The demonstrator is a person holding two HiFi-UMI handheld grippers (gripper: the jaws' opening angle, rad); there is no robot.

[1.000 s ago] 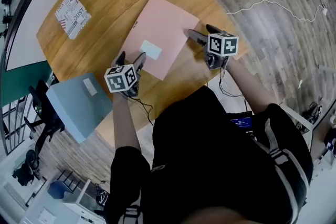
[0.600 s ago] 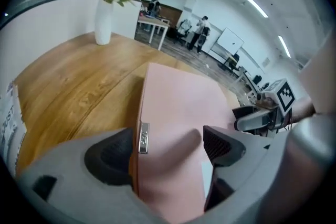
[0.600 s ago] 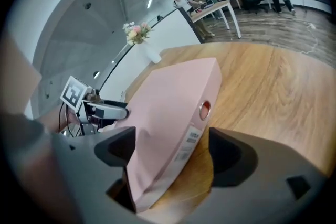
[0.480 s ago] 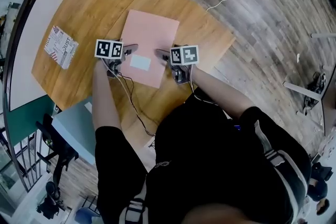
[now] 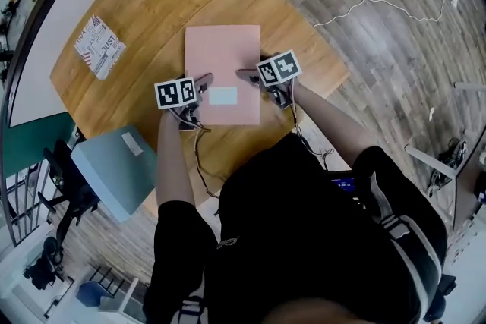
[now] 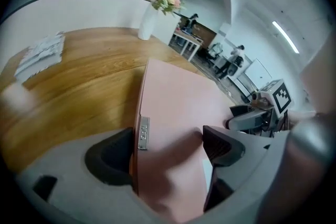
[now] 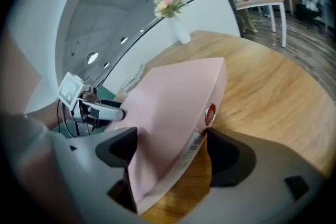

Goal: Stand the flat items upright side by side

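1. Since the earlier frames, the pink book [image 5: 222, 57] has turned on the wooden table [image 5: 152, 4]. Its sides now run straight away from the person, and both grippers have drawn in to its near end.
2. It is a plain pale-pink, flat rectangle with a white label [image 5: 223, 95] near its close edge. One side edge carries a small printed strip [image 6: 142, 132], the other a red round sticker [image 7: 210, 112].
3. The left gripper [image 5: 203, 81] is closed on the book's left edge, one pad at the edge and the other on the cover.
4. The right gripper [image 5: 244, 75] clamps the opposite edge, which is tilted up off the wood.
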